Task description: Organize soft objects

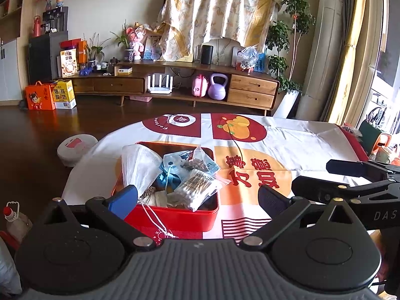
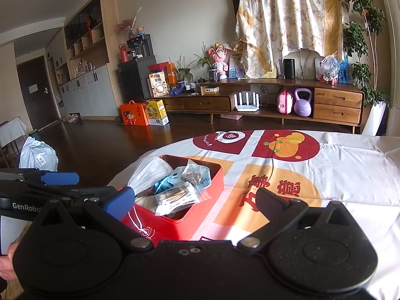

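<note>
Right, left wrist view first: left gripper (image 1: 197,201) has its jaws wide apart, blue finger pad (image 1: 123,201) on the left, black one on the right, nothing held; they straddle the near end of the red tin (image 1: 175,218), w/ the blue pad overlapping the tin's near left corner, contact can't be told. The tin sits on a printed cloth (image 1: 287,145) and is heaped w/ soft stuff: a white mesh bag (image 1: 140,167) at left, blue face masks (image 1: 175,163) in the middle, a clear pkt of cotton swabs (image 1: 196,190) marked 100PCS at the near right, a small zip bag behind it. A white cord (image 1: 156,218) trails over the tin's near wall. The other tool's black fingers poke in from the right, above the cloth. Right wrist view: right gripper (image 2: 196,200) also spread wide, empty, sitting near of the tin (image 2: 207,200), which lies left of centre; swabs pkt (image 2: 175,196) and mesh bag (image 2: 147,172) show inside. The left tool enters from the left edge, blue pads apart. Part of a hand (image 2: 8,262) shows at the lower left.
</note>
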{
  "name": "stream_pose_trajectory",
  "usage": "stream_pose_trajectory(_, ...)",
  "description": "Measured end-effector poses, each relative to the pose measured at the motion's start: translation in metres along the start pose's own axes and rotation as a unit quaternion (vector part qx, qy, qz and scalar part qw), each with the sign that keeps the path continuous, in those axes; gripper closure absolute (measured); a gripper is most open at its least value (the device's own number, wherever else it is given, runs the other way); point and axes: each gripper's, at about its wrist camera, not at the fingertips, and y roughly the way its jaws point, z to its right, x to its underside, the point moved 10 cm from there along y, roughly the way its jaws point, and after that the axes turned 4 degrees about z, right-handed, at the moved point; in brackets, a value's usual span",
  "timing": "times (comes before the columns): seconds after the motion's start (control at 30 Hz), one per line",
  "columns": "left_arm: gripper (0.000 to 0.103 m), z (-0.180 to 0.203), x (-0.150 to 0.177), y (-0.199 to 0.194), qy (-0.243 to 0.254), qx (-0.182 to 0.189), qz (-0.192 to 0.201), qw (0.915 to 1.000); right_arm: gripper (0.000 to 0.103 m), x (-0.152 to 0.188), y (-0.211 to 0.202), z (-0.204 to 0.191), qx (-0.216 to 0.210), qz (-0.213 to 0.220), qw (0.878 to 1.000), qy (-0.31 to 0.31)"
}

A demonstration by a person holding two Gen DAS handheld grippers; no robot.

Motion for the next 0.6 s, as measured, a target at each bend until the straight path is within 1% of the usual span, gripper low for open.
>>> stream_pose_trajectory(0.6,0.000,-0.0009,0.0001,-0.0015,0.002,-0.001,0.000,1.0000,0.000,-0.0001,-0.0001,0.0003,-0.001,0.000,1.000,0.002)
